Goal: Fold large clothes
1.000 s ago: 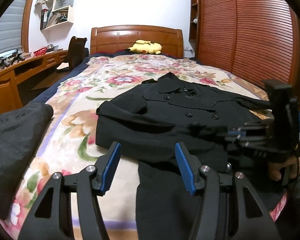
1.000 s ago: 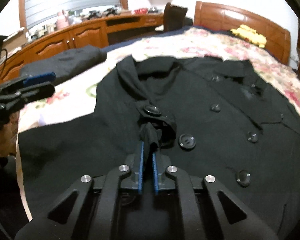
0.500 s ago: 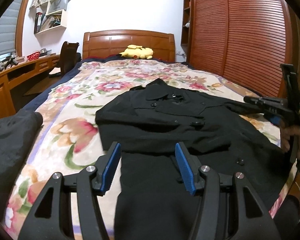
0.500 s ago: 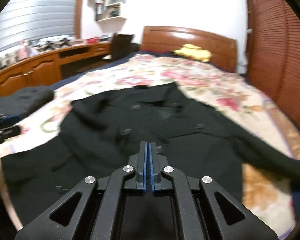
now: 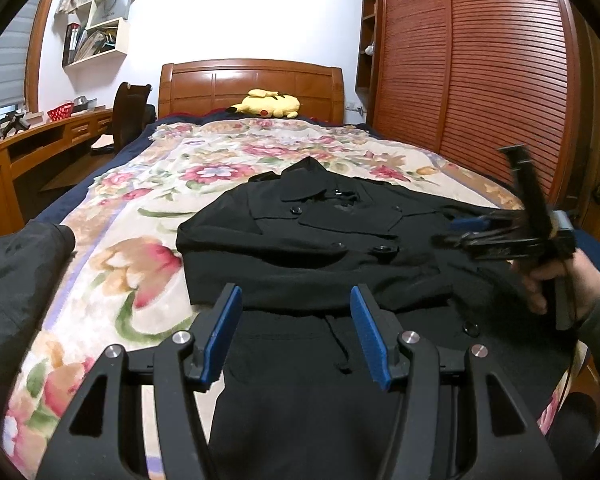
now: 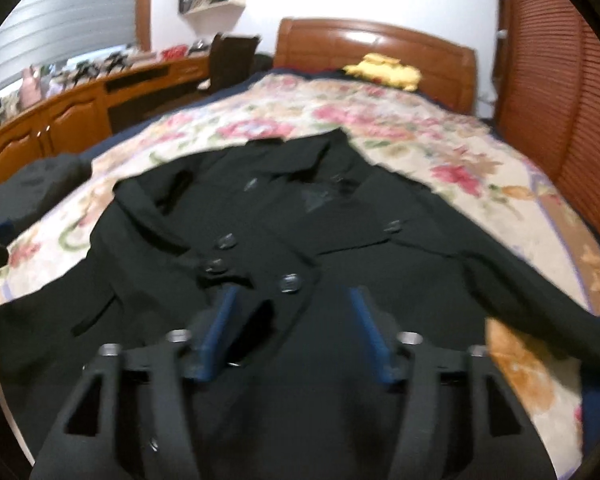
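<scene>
- Black double-breasted coat (image 5: 320, 236) lies front-up on the floral bedspread (image 5: 148, 184), collar toward the headboard; one sleeve is folded across the chest, the other (image 6: 540, 292) trails out toward the bed's edge.
- Left gripper (image 5: 296, 332) hovers over the hem, jaws released, nothing between them.
- Right gripper (image 6: 294, 332) sits over the buttoned front, jaws opening, no cloth between them.
- Risk: the folded sleeve rests loose; a snag from either gripper could drag it off.
- Risk: the trailing sleeve, if left out, may skew the next fold.
- Risk: thick cloth may slip from a shallow grip.
</scene>
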Action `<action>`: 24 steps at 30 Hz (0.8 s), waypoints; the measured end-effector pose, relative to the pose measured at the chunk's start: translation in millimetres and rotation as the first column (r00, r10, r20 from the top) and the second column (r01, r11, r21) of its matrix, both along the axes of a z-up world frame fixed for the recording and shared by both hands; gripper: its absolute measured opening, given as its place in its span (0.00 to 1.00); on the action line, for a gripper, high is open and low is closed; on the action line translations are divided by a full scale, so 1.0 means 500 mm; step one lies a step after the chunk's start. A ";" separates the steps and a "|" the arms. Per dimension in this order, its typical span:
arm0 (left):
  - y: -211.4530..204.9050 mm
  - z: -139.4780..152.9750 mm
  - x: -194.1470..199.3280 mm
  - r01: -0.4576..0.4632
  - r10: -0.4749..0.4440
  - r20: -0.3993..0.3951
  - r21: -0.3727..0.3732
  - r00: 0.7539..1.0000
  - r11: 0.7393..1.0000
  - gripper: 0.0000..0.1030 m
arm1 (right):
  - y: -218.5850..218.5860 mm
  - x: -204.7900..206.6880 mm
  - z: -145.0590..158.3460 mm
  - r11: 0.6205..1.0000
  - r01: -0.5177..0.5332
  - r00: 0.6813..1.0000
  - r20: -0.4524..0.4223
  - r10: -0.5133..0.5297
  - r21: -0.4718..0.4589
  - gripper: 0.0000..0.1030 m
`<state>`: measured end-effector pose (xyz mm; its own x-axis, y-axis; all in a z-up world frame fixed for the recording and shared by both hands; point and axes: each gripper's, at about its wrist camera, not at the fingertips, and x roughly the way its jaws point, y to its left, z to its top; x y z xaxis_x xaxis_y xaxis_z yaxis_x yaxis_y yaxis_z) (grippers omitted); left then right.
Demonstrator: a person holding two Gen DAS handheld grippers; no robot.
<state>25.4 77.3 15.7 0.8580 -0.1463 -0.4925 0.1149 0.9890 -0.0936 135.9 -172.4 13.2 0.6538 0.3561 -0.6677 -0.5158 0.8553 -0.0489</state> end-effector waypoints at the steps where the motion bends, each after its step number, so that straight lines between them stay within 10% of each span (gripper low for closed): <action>1: -0.001 -0.003 0.001 -0.001 0.001 -0.005 0.002 1.000 1.000 0.54 | 0.019 0.017 -0.022 1.000 -0.015 0.998 -0.057 0.014 -0.004 0.62; 7: -0.002 -0.017 0.007 0.003 -0.003 -0.028 0.012 1.000 1.000 0.54 | 0.056 0.070 -0.095 1.000 -0.022 0.976 -0.218 0.019 -0.012 0.58; 11: 0.004 -0.016 0.008 0.004 -0.003 -0.029 0.010 1.000 1.000 0.54 | 0.070 0.050 -0.073 0.997 -0.080 0.983 -0.169 0.075 -0.021 0.06; 24: 0.003 -0.004 0.009 0.019 -0.019 -0.016 -0.025 1.000 1.000 0.54 | -0.106 0.033 0.157 0.970 0.220 0.966 0.161 -0.203 -0.098 0.03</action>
<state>30.0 78.6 13.8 0.8471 -0.1745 -0.5020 0.1318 0.9840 -0.1197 152.5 -225.6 91.9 0.8007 0.1258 -0.5857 -0.3033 0.9283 -0.2151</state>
